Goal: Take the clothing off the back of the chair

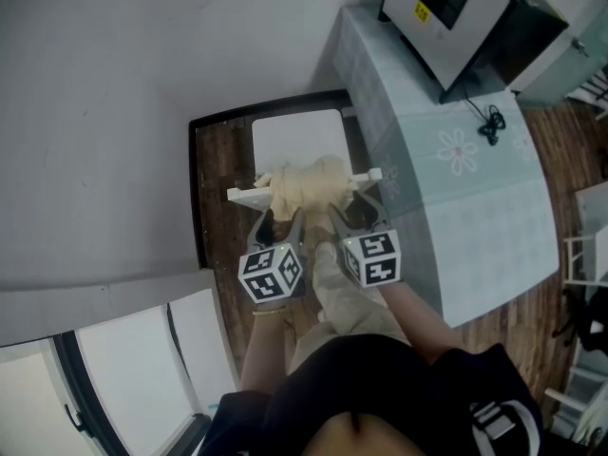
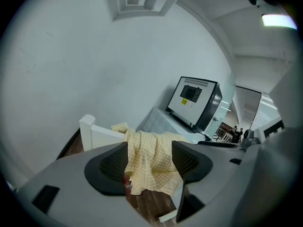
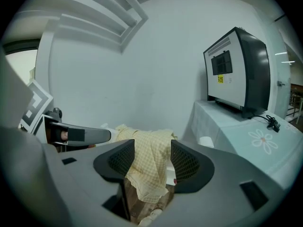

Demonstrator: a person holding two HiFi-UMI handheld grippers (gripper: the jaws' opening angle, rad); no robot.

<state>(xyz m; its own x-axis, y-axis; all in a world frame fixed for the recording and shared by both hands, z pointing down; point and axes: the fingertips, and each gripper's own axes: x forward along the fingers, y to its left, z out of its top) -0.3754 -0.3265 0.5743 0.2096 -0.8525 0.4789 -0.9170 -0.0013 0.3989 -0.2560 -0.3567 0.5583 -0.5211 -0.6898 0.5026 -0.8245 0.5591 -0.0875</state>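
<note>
A pale yellow checked garment [image 1: 306, 186] is draped in a bunch over the back rail [image 1: 241, 196] of a white chair [image 1: 296, 137]. My left gripper [image 1: 278, 222] is at the garment's left part and my right gripper [image 1: 353, 213] at its right part, both close to the rail. In the left gripper view the jaws [image 2: 150, 151] stand wide apart with the hanging cloth [image 2: 147, 170] showing in the gap between them, and the chair post [image 2: 87, 126] is at the left. The right gripper [image 3: 152, 156] also stands open, with the cloth [image 3: 148, 170] framed between its pads.
A table with a pale green flowered cover [image 1: 446, 160] stands right of the chair and bears a black and white appliance [image 1: 456, 17]. A white wall lies left of the chair. My legs in beige trousers [image 1: 342, 302] are just behind it. White furniture [image 1: 584, 245] stands at the far right.
</note>
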